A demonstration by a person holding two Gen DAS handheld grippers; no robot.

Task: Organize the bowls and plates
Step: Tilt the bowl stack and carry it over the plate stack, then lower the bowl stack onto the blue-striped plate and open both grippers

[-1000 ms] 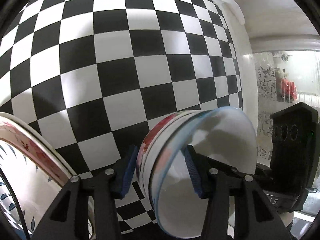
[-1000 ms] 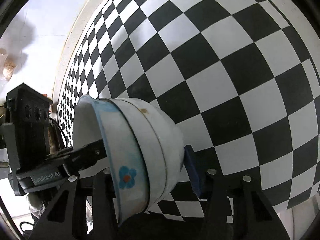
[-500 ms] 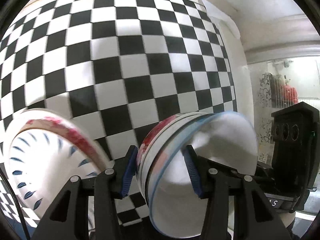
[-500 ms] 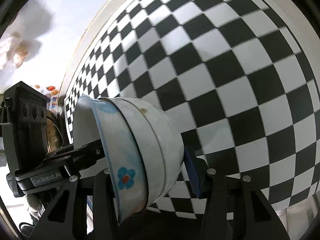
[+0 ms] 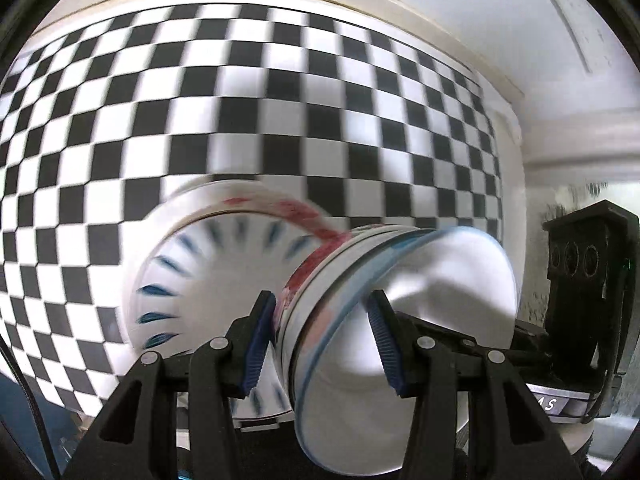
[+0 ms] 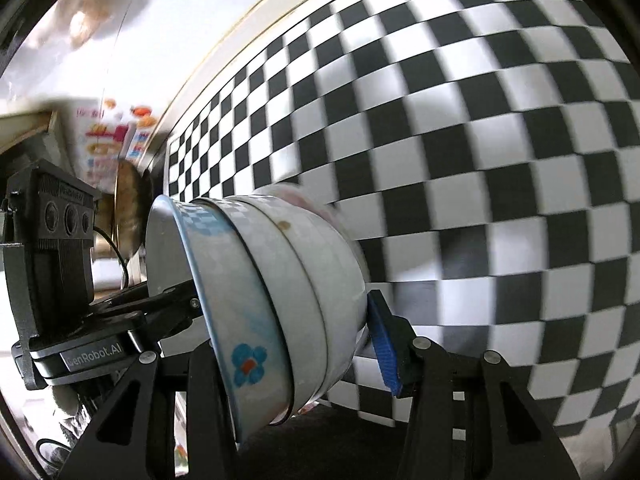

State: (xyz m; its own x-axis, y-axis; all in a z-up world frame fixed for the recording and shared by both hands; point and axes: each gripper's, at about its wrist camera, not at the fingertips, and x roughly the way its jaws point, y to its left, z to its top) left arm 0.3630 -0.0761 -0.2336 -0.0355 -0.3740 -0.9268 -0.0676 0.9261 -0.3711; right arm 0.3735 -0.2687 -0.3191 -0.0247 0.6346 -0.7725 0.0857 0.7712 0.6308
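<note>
Landmark = the nested bowl stack (image 5: 400,320), held off the checkered cloth (image 5: 200,120) by both grippers at once.

Left of the stack, left wrist view: a plate pile (image 5: 208,280) w/ blue dashes and a red rim band sits on the cloth, prob. the sorted pile so far. It's motion-blurred, and its lower edge is cut off behind the gripper frame.

At the stack: left gripper (image 5: 320,344) has a narrow-to-mid gap, one blue pad (image 5: 258,344) outside the bowl walls, the other inside the top bowl, i.e. pinching the rims. Seems a rim clamp from one side only would let the stack tip, hence two grips.

Right of the stack in that view: right gripper (image 5: 576,312), body only; its fingers run behind the bowl, tips hidden.

Right wrist view: right gripper (image 6: 288,340) clamps the opposite rim, blue pad (image 6: 382,344) on the outer wall; inner finger mostly hidden by the bowl. Stack (image 6: 272,300) lies tilted, mouth toward the left gripper (image 6: 176,304), whose finger reaches inside. The flower-print bowl is innermost.

Hard to tell: exact bowl count (three or so), the brown spot on one wall, the blurred clutter left of the stack beyond the cloth edge.
</note>
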